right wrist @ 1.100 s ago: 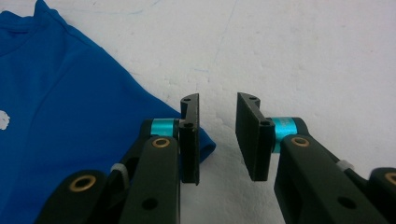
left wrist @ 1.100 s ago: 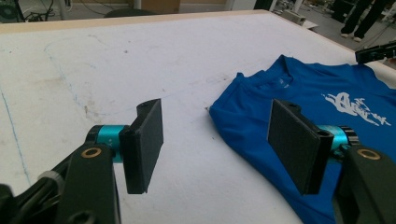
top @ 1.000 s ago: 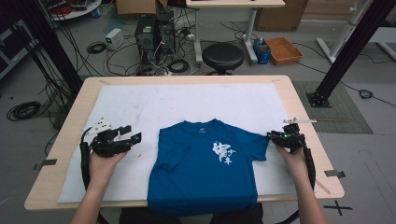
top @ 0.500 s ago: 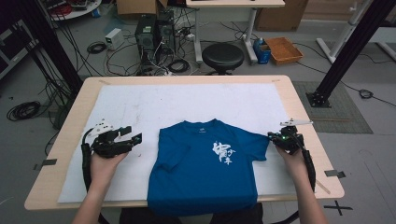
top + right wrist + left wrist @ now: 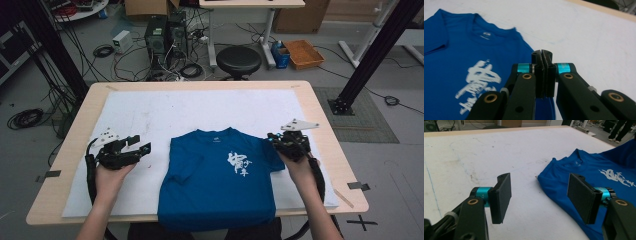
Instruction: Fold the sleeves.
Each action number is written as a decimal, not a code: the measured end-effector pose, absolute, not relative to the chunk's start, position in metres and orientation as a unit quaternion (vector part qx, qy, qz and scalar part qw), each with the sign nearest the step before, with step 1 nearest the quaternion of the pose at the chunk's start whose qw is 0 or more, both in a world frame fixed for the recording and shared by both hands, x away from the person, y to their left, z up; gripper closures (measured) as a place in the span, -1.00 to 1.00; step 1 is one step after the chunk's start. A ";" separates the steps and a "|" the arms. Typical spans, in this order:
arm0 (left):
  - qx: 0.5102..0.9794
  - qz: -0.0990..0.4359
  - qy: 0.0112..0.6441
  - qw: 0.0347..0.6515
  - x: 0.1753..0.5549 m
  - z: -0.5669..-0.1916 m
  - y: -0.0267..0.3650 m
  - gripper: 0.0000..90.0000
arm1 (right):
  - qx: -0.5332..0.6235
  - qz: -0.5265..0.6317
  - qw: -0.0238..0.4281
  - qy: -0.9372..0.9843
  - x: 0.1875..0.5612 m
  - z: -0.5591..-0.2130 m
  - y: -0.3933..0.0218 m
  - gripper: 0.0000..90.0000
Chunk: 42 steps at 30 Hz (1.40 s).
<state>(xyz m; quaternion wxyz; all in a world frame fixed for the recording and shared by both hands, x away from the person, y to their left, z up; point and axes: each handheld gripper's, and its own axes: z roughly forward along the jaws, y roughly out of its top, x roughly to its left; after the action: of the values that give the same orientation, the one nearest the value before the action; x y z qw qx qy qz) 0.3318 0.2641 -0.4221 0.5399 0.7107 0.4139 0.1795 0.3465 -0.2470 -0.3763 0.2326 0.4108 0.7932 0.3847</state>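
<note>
A blue T-shirt (image 5: 220,175) lies flat, front up, on the white sheet (image 5: 210,110) that covers the wooden table (image 5: 80,112). It sits at the near middle of the table, its collar pointing away from the person and its hem hanging a little over the near edge. White lettering (image 5: 239,164) marks the chest. The sleeve on the left side is folded in over the body; the sleeve on the right side spreads out toward the right gripper (image 5: 280,141).

That gripper sits at the tip of the right sleeve. Its jaws are pressed together, and a thin edge of blue cloth appears to lie pinched between the pads; in the right gripper view (image 5: 543,75) the pads meet with the shirt's blue cloth directly below them. The right hand (image 5: 299,167) grasps the tool from behind, forearm coming in from the lower right, the gripper pointing leftward toward the shirt with its grey three-cornered plate on top.

The left gripper (image 5: 137,145) rests over the bare white sheet, just beside the shirt's left edge and apart from it. Its jaws stand wide apart with nothing between them; the left gripper view (image 5: 541,197) shows the sheet through the gap and the shirt to one side. The left hand (image 5: 112,172) holds it roughly level, pointing rightward at the shirt, forearm rising from the bottom edge.
</note>
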 end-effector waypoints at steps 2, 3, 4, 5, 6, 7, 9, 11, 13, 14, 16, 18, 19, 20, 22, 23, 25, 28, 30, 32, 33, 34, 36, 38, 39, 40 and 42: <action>0.714 0.178 0.412 0.538 0.332 -0.423 0.263 -0.20 | 0.397 0.377 0.238 0.802 0.346 -0.374 -0.229 0.99; 0.714 0.178 0.412 0.538 0.332 -0.423 0.263 -0.20 | 0.392 0.372 0.238 0.807 0.345 -0.373 -0.219 0.99; 0.714 0.178 0.412 0.537 0.332 -0.423 0.263 -0.20 | 0.384 0.369 0.240 0.812 0.346 -0.374 -0.210 0.99; 0.714 0.177 0.412 0.538 0.332 -0.423 0.263 -0.20 | 0.378 0.362 0.242 0.817 0.345 -0.374 -0.201 0.99; 0.714 0.177 0.412 0.537 0.332 -0.423 0.263 -0.20 | 0.370 0.357 0.244 0.822 0.345 -0.376 -0.192 0.99; 0.714 0.176 0.412 0.537 0.332 -0.423 0.263 -0.20 | 0.364 0.355 0.242 0.826 0.346 -0.378 -0.184 0.99; 0.714 0.174 0.412 0.538 0.332 -0.424 0.263 -0.20 | 0.355 0.350 0.238 0.833 0.347 -0.381 -0.171 0.99; 0.715 0.174 0.412 0.537 0.332 -0.424 0.263 -0.20 | 0.342 0.351 0.234 0.840 0.347 -0.385 -0.159 0.96; 0.716 0.172 0.414 0.536 0.332 -0.425 0.262 -0.20 | 0.330 0.356 0.223 0.845 0.347 -0.387 -0.151 0.75; 0.715 0.171 0.414 0.536 0.332 -0.425 0.262 -0.20 | 0.327 0.359 0.220 0.846 0.347 -0.387 -0.150 0.71; 0.715 0.171 0.413 0.537 0.332 -0.425 0.262 -0.20 | 0.331 0.368 0.228 0.838 0.345 -0.384 -0.155 0.66; 0.715 0.171 0.412 0.538 0.332 -0.425 0.262 -0.20 | 0.343 0.381 0.234 0.826 0.344 -0.380 -0.169 0.63; 0.715 0.171 0.411 0.539 0.332 -0.425 0.262 -0.20 | 0.343 0.381 0.234 0.826 0.344 -0.380 -0.169 0.63; 0.714 0.171 0.411 0.540 0.333 -0.425 0.262 -0.20 | 0.363 0.389 0.232 0.814 0.341 -0.378 -0.186 0.61; 0.715 0.171 0.411 0.539 0.333 -0.425 0.262 -0.20 | 0.373 0.399 0.225 0.807 0.336 -0.380 -0.204 0.57; 0.716 0.171 0.411 0.537 0.333 -0.425 0.262 -0.20 | 0.378 0.398 0.221 0.806 0.332 -0.382 -0.211 0.56; 0.716 0.168 0.411 0.538 0.334 -0.426 0.261 -0.20 | 0.380 0.399 0.211 0.807 0.323 -0.389 -0.221 0.56; 0.717 0.167 0.410 0.538 0.333 -0.425 0.259 -0.20 | 0.373 0.391 0.199 0.818 0.310 -0.400 -0.224 0.56; 0.717 0.168 0.409 0.539 0.332 -0.425 0.259 -0.20 | 0.362 0.382 0.196 0.827 0.300 -0.407 -0.221 0.57; 0.716 0.168 0.411 0.539 0.331 -0.424 0.258 -0.20 | 0.352 0.371 0.202 0.835 0.292 -0.414 -0.217 0.60; 0.716 0.168 0.411 0.539 0.331 -0.424 0.258 -0.20 | 0.352 0.371 0.202 0.835 0.292 -0.414 -0.217 0.60; 0.716 0.168 0.412 0.539 0.331 -0.424 0.258 -0.20 | 0.346 0.361 0.210 0.840 0.288 -0.417 -0.214 0.61; 0.718 0.167 0.412 0.536 0.331 -0.425 0.258 -0.20 | 0.330 0.348 0.220 0.849 0.279 -0.423 -0.207 0.65; 0.719 0.166 0.412 0.535 0.332 -0.425 0.258 -0.20 | 0.319 0.340 0.233 0.854 0.275 -0.426 -0.203 0.68; 0.718 0.166 0.412 0.535 0.332 -0.426 0.257 -0.20 | 0.318 0.334 0.237 0.855 0.275 -0.428 -0.202 0.69; 0.718 0.166 0.412 0.535 0.332 -0.426 0.257 -0.20 | 0.320 0.328 0.237 0.857 0.277 -0.430 -0.201 0.70; 0.719 0.165 0.412 0.534 0.332 -0.426 0.257 -0.20 | 0.326 0.315 0.236 0.859 0.282 -0.435 -0.201 0.78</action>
<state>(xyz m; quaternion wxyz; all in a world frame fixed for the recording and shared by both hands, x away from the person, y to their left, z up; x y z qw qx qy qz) 0.3319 0.2568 -0.4259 0.5344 0.7194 0.4118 0.1653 0.2815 -0.2014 -0.4352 0.2360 0.3262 0.8594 0.3151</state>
